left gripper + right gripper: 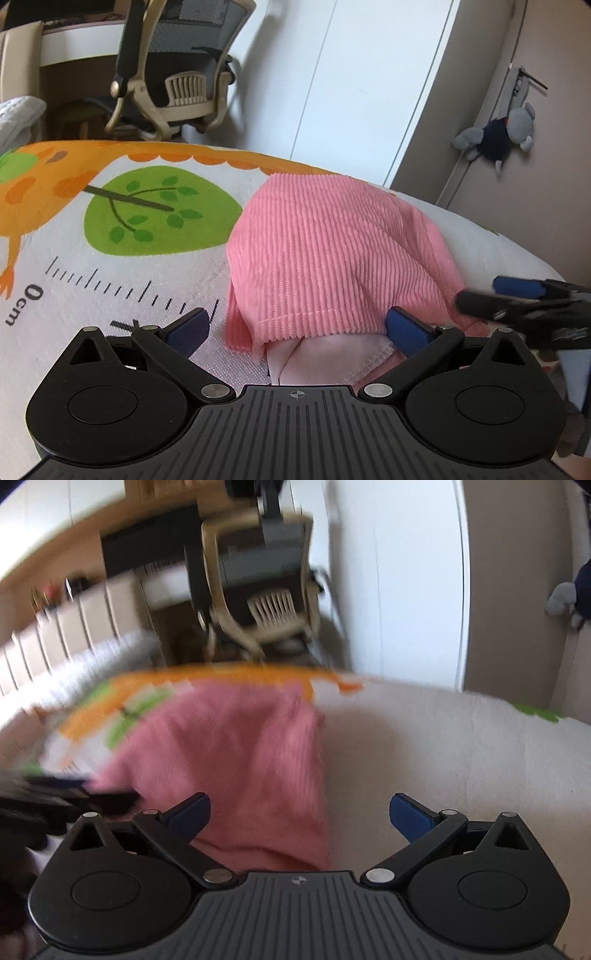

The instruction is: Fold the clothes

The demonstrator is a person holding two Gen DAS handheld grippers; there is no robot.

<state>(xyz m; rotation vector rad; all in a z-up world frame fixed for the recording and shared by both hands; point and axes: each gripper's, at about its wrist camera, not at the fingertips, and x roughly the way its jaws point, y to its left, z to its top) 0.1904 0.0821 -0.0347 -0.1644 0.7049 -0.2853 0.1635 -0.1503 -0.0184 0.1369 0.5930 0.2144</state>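
A pink ribbed garment (325, 258) lies folded in a lump on a cartoon-printed mat (110, 266), with a pale inner layer showing at its near hem. My left gripper (299, 328) stands open, its blue pads on either side of that near hem, nothing pinched. My right gripper (495, 295) enters the left wrist view from the right, blurred, beside the garment's right edge. In the right wrist view, which is motion-blurred, my right gripper (300, 812) is open over the near right part of the pink garment (229, 760), and my left gripper (66, 794) shows at the left.
The mat covers a bed-like surface whose far edge (221, 157) drops to the floor. Beyond stand an office chair (177, 74), a desk (74, 40), white wardrobe doors (351, 81) and a plush toy (498, 133) hanging on the right wall.
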